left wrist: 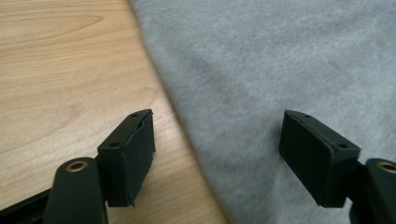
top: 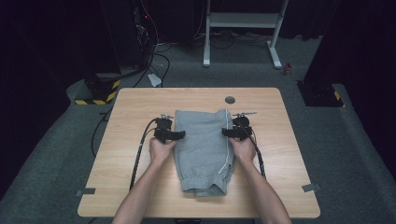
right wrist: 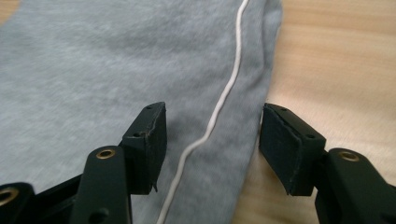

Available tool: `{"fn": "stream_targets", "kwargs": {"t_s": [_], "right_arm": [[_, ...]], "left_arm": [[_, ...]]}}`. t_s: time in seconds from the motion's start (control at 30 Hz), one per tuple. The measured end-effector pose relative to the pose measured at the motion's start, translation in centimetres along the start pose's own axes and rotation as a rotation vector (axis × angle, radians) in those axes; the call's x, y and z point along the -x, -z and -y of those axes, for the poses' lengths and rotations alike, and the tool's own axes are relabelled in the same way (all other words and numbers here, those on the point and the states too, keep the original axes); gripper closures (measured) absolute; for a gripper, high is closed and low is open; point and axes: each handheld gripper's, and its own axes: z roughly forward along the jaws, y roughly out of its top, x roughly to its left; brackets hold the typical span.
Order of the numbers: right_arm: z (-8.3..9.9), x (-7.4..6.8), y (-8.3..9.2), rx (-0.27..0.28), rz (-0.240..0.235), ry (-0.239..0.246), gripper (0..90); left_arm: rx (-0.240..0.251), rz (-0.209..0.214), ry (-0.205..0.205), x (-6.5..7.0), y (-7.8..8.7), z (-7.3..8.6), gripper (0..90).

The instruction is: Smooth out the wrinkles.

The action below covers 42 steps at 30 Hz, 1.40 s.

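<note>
Grey folded sweatpants lie in the middle of the wooden table, cuffed hems toward the person. A white stripe runs along their right edge. My left gripper is at the garment's left edge. In the left gripper view it stands open, one jaw over bare wood and the other over grey cloth, pressing nothing. My right gripper is at the right edge. Seen in its own view, it is open astride the stripe and the cloth's edge, with no pinch on them.
A round grey grommet sits in the table's far middle. Black cables trail from the grippers toward the table's front. Tape pieces mark the front corners. A white stand and cables lie on the floor beyond.
</note>
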Motion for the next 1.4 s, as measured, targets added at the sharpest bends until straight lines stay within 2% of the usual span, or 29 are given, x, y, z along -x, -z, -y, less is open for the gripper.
{"fn": "stream_targets", "kwargs": {"t_s": [0.03,0.1,0.2,0.33,0.37,0.57,0.7,0.9,1.03,1.1,1.13,1.23,1.4], "right_arm": [[-0.1,-0.1,-0.1,0.001,0.010,-0.001,41.4],[0.0,-0.2,-0.3,0.004,0.019,0.010,41.0],[0.0,-0.5,-0.4,0.002,0.033,0.028,40.9],[-0.2,-1.1,-0.9,-0.010,0.089,0.145,41.9],[-0.7,-1.2,-1.0,-0.035,0.087,0.145,43.1],[-1.5,-1.3,-1.2,-0.070,0.063,0.167,53.6],[-1.4,-1.3,-1.2,-0.069,0.054,0.181,55.2],[-1.5,-1.4,-1.2,-0.070,0.039,0.202,64.3],[-1.5,-1.5,-1.2,-0.065,0.034,0.206,69.7],[-1.5,-1.5,-1.2,-0.065,0.031,0.212,71.2],[-1.5,-1.5,-1.2,-0.067,0.027,0.211,72.4],[-1.5,-1.4,-1.2,-0.069,0.012,0.203,75.5],[-1.6,-1.0,-1.2,-0.069,-0.013,0.185,78.5]], "left_arm": [[0.002,0.000,-0.005,0.0,-0.1,0.0,26.3],[0.002,-0.029,-0.037,0.4,-0.4,-0.1,26.6],[-0.024,-0.099,-0.159,1.4,-1.0,-0.3,26.4],[-0.026,-0.096,-0.151,1.5,-1.2,-0.6,25.9],[-0.024,-0.096,-0.151,1.4,-1.3,-0.6,25.9],[-0.006,-0.109,-0.130,1.6,-1.3,-0.5,29.6],[0.014,-0.100,-0.140,1.8,-1.2,-0.2,34.8],[0.012,-0.091,-0.152,2.0,-1.2,-0.4,44.6],[0.018,-0.085,-0.142,2.0,-1.2,-0.5,51.0],[0.005,-0.080,-0.145,1.9,-1.2,-0.7,54.2],[0.006,-0.077,-0.133,1.9,-1.3,-0.8,55.9],[0.012,-0.063,-0.131,1.7,-1.3,-0.9,62.3],[0.022,-0.038,-0.107,1.2,-1.4,-0.9,67.6]]}}
